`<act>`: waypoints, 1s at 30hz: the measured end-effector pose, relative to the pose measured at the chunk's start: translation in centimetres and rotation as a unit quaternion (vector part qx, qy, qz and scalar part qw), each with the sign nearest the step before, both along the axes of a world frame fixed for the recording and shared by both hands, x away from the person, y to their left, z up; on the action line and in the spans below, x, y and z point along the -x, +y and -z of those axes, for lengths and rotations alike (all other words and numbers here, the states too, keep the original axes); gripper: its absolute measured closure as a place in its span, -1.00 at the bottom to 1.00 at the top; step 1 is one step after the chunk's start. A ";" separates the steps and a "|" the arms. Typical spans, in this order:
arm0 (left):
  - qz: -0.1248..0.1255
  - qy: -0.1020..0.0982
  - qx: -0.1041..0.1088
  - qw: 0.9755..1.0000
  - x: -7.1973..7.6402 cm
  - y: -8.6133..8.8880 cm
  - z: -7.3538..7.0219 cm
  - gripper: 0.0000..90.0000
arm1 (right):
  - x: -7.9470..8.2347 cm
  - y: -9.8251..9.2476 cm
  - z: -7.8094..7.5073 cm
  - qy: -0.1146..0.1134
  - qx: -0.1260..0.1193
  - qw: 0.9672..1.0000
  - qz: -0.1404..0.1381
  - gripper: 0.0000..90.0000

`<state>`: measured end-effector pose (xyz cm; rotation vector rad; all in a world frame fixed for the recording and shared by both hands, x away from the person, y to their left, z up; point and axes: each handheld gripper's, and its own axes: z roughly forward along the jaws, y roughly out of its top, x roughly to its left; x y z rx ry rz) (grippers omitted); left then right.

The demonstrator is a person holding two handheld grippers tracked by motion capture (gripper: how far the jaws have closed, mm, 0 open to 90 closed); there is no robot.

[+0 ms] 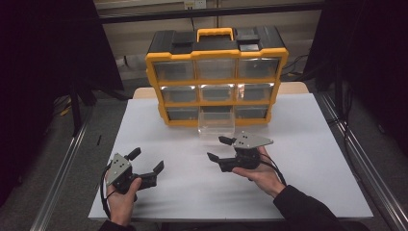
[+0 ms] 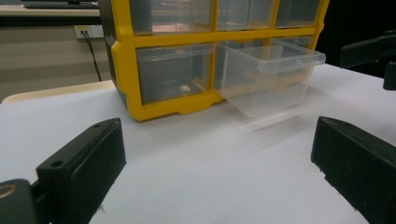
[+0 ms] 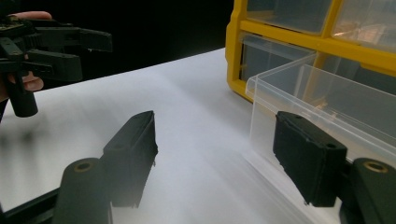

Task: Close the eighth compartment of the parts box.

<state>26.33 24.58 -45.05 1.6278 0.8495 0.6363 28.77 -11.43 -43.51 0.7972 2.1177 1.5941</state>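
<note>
The right tongs (image 1: 214,148) hover low over the white desk (image 1: 308,159), jaws parted with nothing between them, lying on their side and pointing across toward the left hand rather than into the cabinet. Just beyond them sits the clear drawer (image 1: 216,126), pulled partway out of the bottom middle slot of the yellow organizer (image 1: 216,72); in the right gripper view the drawer's front corner (image 3: 261,93) stands just past one black pad (image 3: 308,156), near it but apart, as far as this angle tells. That placing reads as a line-up: the tongs look set beside the drawer's front lip, the natural place to pinch it for a pull or a push. The jaws stand narrower than a full gape, which suits a thin plastic wall. Off to the near side, the left tongs (image 1: 148,161) rest wide open and empty, well apart from the drawer, which from their own camera shows ahead and a little to the right (image 2: 271,74), jutting from the cabinet with its rim tilted slightly down. The left hand (image 1: 122,192) looks parked, out of the way, leaving the right hand (image 1: 262,173) to do the drawer work. The drawer appears empty from here, though its clear walls make that hard to swear to; a small pale thing shows in the neighbouring bin (image 2: 185,87).
</note>
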 end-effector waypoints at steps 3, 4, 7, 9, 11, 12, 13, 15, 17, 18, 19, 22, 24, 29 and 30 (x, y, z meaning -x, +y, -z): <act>0.000 0.000 0.000 1.000 0.0 0.0 0.0 -0.94 | -0.2 0.0 0.2 0.001 -0.001 1.000 0.002 -0.32; 0.000 0.001 0.000 1.000 0.0 0.0 0.0 -0.94 | -0.2 0.0 0.2 0.005 -0.001 1.000 0.003 -0.31; 0.000 0.000 0.000 1.000 0.0 0.0 0.0 -0.94 | -0.2 0.0 0.2 0.007 -0.005 1.000 0.002 -0.25; 0.002 0.001 0.002 1.000 0.0 0.0 0.0 -0.94 | -0.3 -0.1 0.3 0.010 -0.006 1.000 0.002 -0.21; 0.001 0.000 0.000 1.000 0.0 0.0 0.0 -0.94 | -0.3 -0.1 0.3 0.014 -0.010 1.000 -0.001 -0.16; 0.001 0.000 0.000 1.000 0.0 0.0 0.0 -0.94 | -0.3 -0.1 0.3 0.019 -0.011 1.000 -0.003 -0.14; 0.002 0.001 0.000 1.000 0.0 0.0 0.0 -0.94 | -0.4 -0.2 0.3 0.021 -0.012 1.000 -0.005 -0.10; 0.002 0.003 0.003 1.000 0.0 0.0 0.0 -0.94 | -0.4 -0.2 0.4 0.025 -0.012 1.000 -0.006 -0.01; 0.002 0.003 0.004 1.000 0.0 0.1 0.0 -0.94 | -0.5 -0.3 0.4 0.029 -0.013 0.999 -0.009 0.09; 0.002 0.003 0.005 1.000 0.0 0.1 0.0 -0.94 | -0.5 -0.3 0.4 0.030 -0.014 0.999 -0.012 0.14; 0.002 0.003 0.005 1.000 0.0 0.1 0.0 -0.94 | -0.6 -0.3 0.5 0.029 -0.014 0.999 -0.013 0.18; 0.002 0.002 0.003 1.000 0.0 0.1 0.0 -0.94 | -0.7 -0.4 0.5 0.028 -0.013 0.999 -0.019 0.32; 0.003 0.002 0.004 1.000 0.0 0.1 0.0 -0.94 | -0.6 -0.4 0.5 0.032 -0.011 0.999 -0.023 0.41; -0.001 0.002 0.004 1.000 0.0 0.1 0.0 -0.94 | -0.6 -0.2 0.7 0.039 0.001 0.999 -0.035 0.60; -0.001 0.002 0.004 1.000 0.0 0.1 0.0 -0.94 | -0.6 -0.1 0.8 0.040 0.002 0.999 -0.037 0.67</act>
